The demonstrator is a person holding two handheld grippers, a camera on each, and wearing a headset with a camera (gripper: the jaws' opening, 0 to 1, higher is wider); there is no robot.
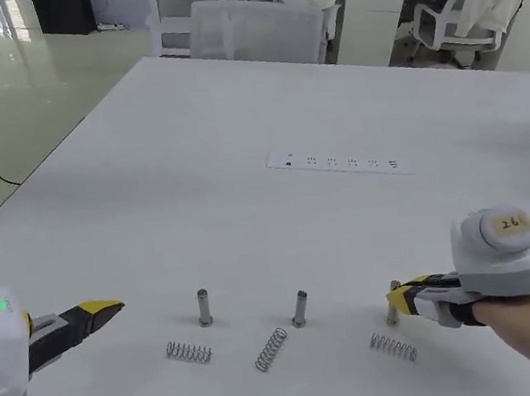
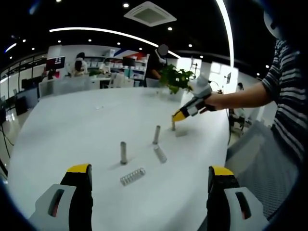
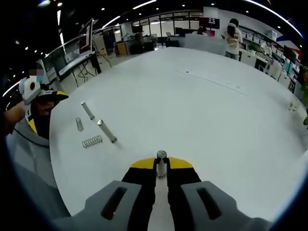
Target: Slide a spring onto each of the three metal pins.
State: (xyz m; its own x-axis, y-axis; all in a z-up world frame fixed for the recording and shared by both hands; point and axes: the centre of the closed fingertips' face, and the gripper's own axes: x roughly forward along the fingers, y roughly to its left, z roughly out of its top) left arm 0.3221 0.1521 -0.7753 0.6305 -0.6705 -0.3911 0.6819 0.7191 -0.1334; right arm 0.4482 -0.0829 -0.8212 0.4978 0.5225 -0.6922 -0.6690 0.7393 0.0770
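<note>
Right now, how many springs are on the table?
3. The left spring lies by the left pin, the middle spring slants by the middle pin, the right spring lies by the right pin, which the right gripper grips. None threaded.

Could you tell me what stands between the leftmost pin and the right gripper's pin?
The middle pin stands upright between them, a spring lying before it, in the head view.
</note>
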